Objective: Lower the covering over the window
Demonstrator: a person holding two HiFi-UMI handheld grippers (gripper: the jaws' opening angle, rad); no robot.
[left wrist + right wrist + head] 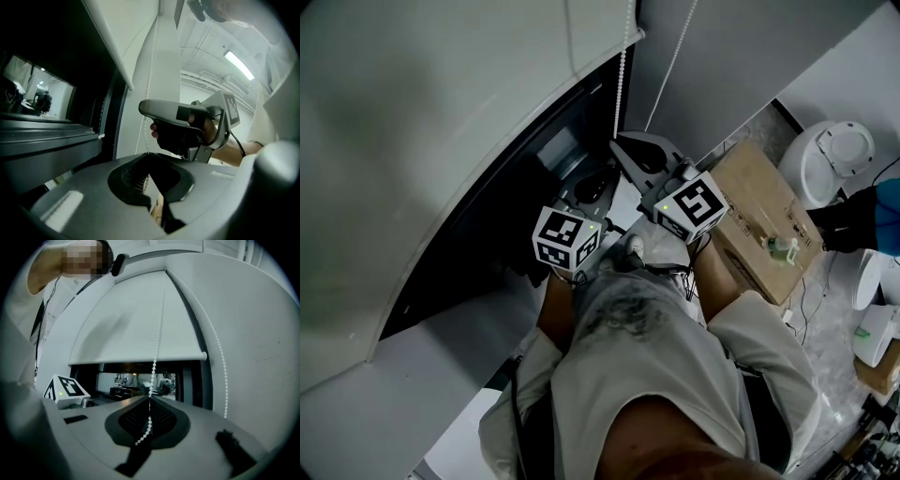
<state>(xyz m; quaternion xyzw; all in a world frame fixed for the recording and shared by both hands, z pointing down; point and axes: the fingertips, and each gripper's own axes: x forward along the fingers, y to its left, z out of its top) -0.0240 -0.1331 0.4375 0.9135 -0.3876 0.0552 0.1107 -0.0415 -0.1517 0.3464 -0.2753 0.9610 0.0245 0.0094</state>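
A white roller blind (136, 329) covers the upper part of the dark window (140, 378), and its bottom bar (140, 359) hangs level. The white bead chain (157, 333) drops from the top into the closed seam of my right gripper (150, 398), which is shut on it. My left gripper (147, 154) is shut on the same bead chain (149, 93), just below the right gripper (187, 126). In the head view both grippers, left (592, 190) and right (621, 150), sit close together by the window's right edge under the bead chain (623, 66).
A second strand of chain (220, 376) hangs along the grey wall (253, 333) right of the window. On the floor to the right are a cardboard box (759, 220) with a small bottle (783, 248) and a round white appliance (830, 159).
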